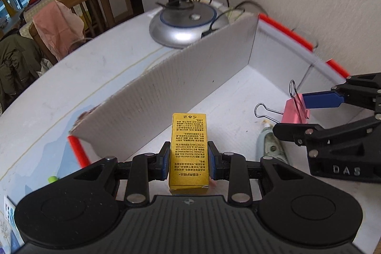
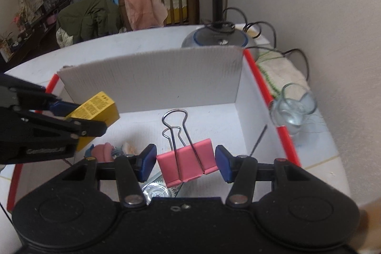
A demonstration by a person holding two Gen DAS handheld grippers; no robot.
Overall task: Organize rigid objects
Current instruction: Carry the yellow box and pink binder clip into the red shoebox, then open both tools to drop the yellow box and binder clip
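My left gripper (image 1: 188,158) is shut on a yellow printed box (image 1: 188,146) and holds it over the floor of a white corrugated bin (image 1: 181,77) with red edge trim. The box also shows at the left of the right wrist view (image 2: 95,108). My right gripper (image 2: 185,162) is open, its blue pads either side of a pink binder clip (image 2: 188,167) with wire handles; there are gaps between pads and clip. The clip (image 1: 295,111) and right gripper (image 1: 319,111) show at the right of the left wrist view.
A silver lamp base (image 1: 188,23) with a black pole and cables stands behind the bin. A clear glass (image 2: 295,108) sits right of the bin by the wall. Inside the bin lie a pink toy (image 2: 104,151), a toothed gear (image 2: 157,189) and a tube (image 1: 271,146).
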